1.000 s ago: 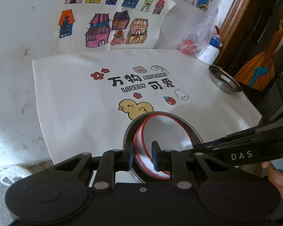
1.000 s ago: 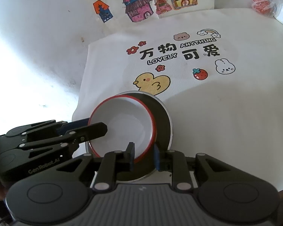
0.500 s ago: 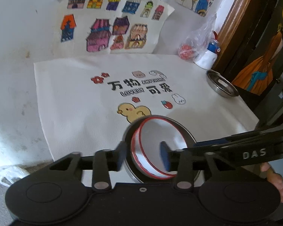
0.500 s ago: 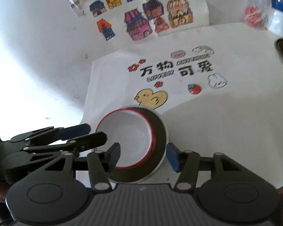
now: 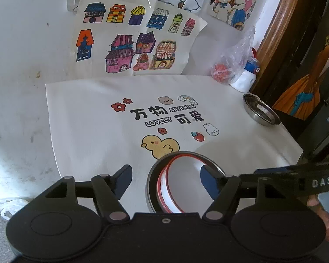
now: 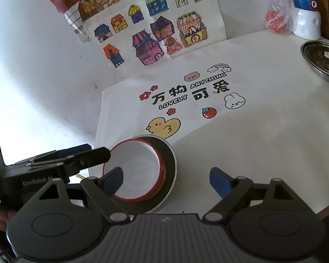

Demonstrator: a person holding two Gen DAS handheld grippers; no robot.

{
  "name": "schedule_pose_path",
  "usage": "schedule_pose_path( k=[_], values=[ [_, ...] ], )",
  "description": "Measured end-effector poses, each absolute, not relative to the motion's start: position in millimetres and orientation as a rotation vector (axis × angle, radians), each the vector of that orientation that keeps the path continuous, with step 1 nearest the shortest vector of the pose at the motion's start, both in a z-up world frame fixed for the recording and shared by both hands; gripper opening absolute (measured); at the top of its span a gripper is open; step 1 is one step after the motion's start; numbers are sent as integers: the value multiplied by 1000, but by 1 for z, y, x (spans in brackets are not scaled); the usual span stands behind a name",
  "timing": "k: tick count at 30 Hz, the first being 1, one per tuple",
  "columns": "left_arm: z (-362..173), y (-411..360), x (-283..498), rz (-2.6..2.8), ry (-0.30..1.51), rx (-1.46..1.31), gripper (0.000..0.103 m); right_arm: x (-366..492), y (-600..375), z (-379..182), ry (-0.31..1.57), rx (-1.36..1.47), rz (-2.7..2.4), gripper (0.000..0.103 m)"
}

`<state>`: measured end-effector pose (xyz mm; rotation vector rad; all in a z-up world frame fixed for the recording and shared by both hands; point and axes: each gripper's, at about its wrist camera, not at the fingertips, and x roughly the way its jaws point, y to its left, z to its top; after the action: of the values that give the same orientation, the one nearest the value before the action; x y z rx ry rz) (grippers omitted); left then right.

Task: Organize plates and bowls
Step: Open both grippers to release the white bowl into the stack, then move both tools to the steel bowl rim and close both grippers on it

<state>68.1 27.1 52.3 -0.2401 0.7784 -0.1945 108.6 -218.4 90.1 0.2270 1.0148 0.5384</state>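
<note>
**Desk:** Starting at the left edge, what did the frame from the right wrist show?

**Photographer:** The left gripper [image 6: 99, 151] reached in from the left, its tips at the rim of a white bowl with a red rim [image 6: 133, 171]. That bowl sat inside a dark, steel-edged plate [image 6: 167, 164] on the white printed mat [image 6: 263, 131], just below the yellow duck [image 6: 163, 127].

**Desk:** And the jaws?

**Photographer:** Both pairs had just been opening. The right gripper [image 6: 165, 180] stood wide, one blue pad over the bowl, the other out over the mat, neither pressing. From the left wrist, the left gripper [image 5: 164, 180] was also parted, one finger over the mat and the other over the bowl's far side, with the near rims of bowl [image 5: 182, 186] and plate [image 5: 150, 186] between them, ungripped.

**Desk:** Further right?

**Photographer:** An empty steel bowl [image 6: 322, 60] sat at the mat's right edge, well apart from the stacked pair, with a white and blue bottle [image 6: 306, 19] and a clear bag [image 6: 278, 15] behind it.
</note>
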Motion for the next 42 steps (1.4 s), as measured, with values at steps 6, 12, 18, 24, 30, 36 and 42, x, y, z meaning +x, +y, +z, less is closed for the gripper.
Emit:
schedule_pose_path(
  k=[6, 12, 18, 24, 30, 36, 42],
  values=[
    [55, 28, 73, -202, 760, -257, 86, 102, -222, 90, 969, 224, 533, 101],
    [55, 36, 69, -185, 737, -284, 95, 95, -219, 89, 933, 194, 493, 103],
    [55, 48, 58, -161, 722, -276, 100, 90, -221, 88, 924, 164, 447, 103],
    [55, 61, 45, -109, 723, -259, 102, 86, -224, 85, 952, 148, 413, 103],
    [44, 68, 35, -79, 778, -253, 102, 78, -225, 80, 965, 109, 398, 103],
    [33, 64, 35, -95, 820, -244, 102, 79, -221, 79, 969, 92, 403, 103],
    [25, 57, 38, -128, 836, -227, 102, 87, -216, 75, 982, 60, 399, 103]
  ],
)
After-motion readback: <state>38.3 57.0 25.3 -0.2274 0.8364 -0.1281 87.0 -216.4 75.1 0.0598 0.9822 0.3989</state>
